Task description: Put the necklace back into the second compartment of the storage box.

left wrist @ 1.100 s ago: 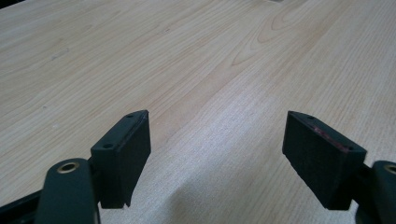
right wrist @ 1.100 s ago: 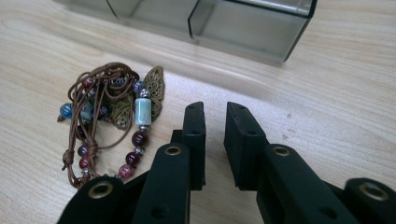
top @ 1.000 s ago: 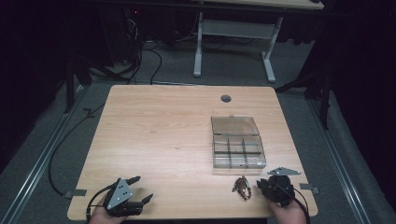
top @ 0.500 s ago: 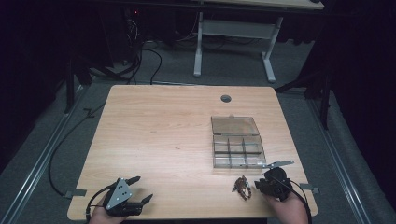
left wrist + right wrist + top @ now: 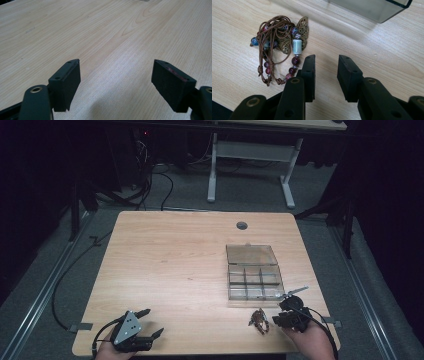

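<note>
- Broadly, we had a wooden table [image 5: 175, 270] before us, and on its right half sat a clear compartment box [image 5: 252, 277] with its lid folded back, the compartments looking empty as far as we could tell.
- Our left gripper [image 5: 147, 332] rested at the near left corner, well apart from everything; in the left gripper view [image 5: 116, 82] its jaws stood wide apart with bare wood between them.
- Our right gripper [image 5: 287, 312] sat at the near right edge, just in front of the box's near corner; in the right gripper view [image 5: 325, 75] its jaws were parted by a moderate gap and held nothing.
- Between the two, though close to the right one, lay the beaded cord necklace [image 5: 280, 46]: a bundled brown cord, dark red and blue beads, a pale ceramic tube bead and a brass filigree pendant. It lay just beside the right gripper's left-hand jaw, outside the gap; whether it touched that jaw we could not tell.
- We judged the step to be picking up the necklace [image 5: 260, 320], probably for the box.
- To do it well, we thought the right gripper should shift sideways, straddle the thick knot of cord and beads rather than one loose strand, and close low against the wood.
</note>
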`<state>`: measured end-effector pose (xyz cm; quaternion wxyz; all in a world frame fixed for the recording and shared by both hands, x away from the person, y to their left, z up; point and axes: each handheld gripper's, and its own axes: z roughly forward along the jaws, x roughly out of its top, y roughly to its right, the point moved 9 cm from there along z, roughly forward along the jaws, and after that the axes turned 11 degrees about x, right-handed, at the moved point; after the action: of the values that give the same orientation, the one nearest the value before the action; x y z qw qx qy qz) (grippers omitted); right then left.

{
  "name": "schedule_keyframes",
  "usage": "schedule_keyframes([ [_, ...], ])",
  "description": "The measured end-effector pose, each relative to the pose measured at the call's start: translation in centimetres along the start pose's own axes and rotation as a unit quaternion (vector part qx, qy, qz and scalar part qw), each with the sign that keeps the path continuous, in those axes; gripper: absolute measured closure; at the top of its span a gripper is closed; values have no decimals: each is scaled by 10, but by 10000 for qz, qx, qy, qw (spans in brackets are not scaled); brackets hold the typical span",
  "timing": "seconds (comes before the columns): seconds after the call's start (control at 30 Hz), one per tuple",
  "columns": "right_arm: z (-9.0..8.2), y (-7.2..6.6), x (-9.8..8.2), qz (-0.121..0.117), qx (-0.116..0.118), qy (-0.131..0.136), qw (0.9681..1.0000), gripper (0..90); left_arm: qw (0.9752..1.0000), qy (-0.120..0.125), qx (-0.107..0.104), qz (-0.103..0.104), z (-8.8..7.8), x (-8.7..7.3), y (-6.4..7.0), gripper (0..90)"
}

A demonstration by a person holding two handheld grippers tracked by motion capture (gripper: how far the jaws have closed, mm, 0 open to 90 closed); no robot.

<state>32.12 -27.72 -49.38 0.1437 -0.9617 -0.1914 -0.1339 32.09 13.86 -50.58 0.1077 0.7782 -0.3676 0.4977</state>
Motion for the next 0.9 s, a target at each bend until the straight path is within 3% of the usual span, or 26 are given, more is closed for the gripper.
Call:
schedule_keyframes([
  [0.27,-7,-5,6,-31,93,-116,9999,599,10000,5,-5,-14,0,0,0,237],
  [0.53,-11,-26,15,-280,341,-172,9989,478,10000,18,-2,-20,0,0,0,238],
  [0.77,3,-37,17,-442,458,-433,9970,345,10000,57,2,-49,-1,1,-1,238],
  [0.9,14,-42,17,-533,405,-598,9960,310,10000,43,-3,-34,0,0,-1,238],
])
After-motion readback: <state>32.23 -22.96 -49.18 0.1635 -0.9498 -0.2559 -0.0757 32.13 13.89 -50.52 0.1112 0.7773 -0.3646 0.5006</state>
